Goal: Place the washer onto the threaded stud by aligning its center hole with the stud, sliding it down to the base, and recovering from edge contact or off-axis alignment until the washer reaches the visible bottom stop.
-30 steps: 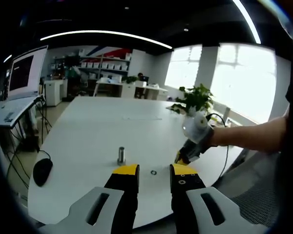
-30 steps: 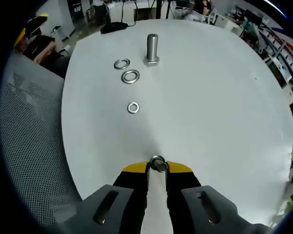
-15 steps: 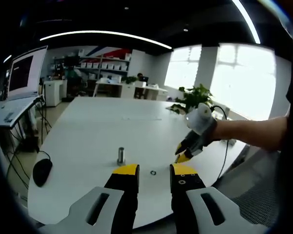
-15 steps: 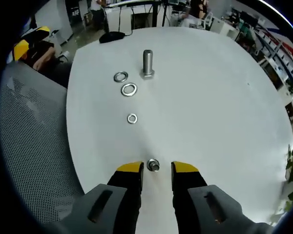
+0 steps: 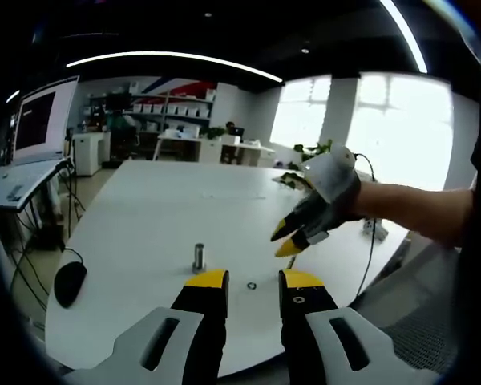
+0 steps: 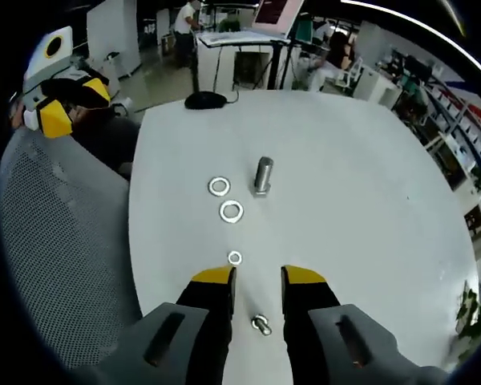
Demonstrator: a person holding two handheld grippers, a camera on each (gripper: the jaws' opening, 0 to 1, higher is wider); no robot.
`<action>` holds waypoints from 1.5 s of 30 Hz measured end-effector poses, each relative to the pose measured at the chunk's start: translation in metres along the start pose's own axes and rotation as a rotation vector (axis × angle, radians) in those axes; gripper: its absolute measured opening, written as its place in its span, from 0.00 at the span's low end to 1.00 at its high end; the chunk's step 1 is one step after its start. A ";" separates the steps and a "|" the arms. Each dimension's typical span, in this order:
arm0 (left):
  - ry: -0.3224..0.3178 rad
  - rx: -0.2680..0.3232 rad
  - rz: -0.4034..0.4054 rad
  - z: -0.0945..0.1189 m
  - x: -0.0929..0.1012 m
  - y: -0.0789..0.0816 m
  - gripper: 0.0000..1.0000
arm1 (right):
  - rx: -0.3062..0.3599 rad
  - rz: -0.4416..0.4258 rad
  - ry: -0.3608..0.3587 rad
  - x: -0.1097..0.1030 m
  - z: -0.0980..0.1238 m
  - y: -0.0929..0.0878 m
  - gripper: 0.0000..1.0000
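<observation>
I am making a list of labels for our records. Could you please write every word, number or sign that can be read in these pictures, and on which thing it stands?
None can be read.
Monitor: the screen content is too blurred to read.
Threaded stud and washers on the table: no markings visible.

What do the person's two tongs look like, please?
Both tongs, left and right, have black jaws with yellow tips on pale grey bodies with slots. In the left gripper view, the right tongs show a white rounded housing with a dark cable.
</observation>
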State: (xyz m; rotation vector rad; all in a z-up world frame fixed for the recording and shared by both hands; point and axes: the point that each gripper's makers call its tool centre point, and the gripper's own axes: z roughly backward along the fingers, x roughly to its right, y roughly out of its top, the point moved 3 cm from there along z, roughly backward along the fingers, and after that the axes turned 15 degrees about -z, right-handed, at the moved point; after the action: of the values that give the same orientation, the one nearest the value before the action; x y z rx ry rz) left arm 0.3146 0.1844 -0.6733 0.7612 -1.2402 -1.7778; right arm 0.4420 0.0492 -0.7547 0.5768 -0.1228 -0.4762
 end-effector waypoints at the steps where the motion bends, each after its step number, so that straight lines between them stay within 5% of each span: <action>1: 0.001 0.001 0.001 0.000 0.000 0.000 0.23 | -0.001 0.004 0.004 -0.002 -0.003 0.000 0.24; 11: 0.001 0.002 -0.002 0.000 0.000 0.000 0.23 | -0.043 -0.095 0.054 -0.014 -0.035 -0.015 0.24; 26: 0.000 -0.001 -0.005 0.000 0.000 0.000 0.22 | -0.156 -0.071 0.068 -0.016 -0.073 -0.026 0.23; 45: 0.002 0.003 -0.002 0.000 -0.001 0.000 0.22 | -0.188 -0.028 0.069 -0.013 -0.081 -0.031 0.19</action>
State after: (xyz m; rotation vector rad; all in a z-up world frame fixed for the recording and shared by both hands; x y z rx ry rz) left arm 0.3148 0.1851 -0.6735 0.7665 -1.2409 -1.7770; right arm 0.4379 0.0727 -0.8390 0.4099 -0.0041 -0.4889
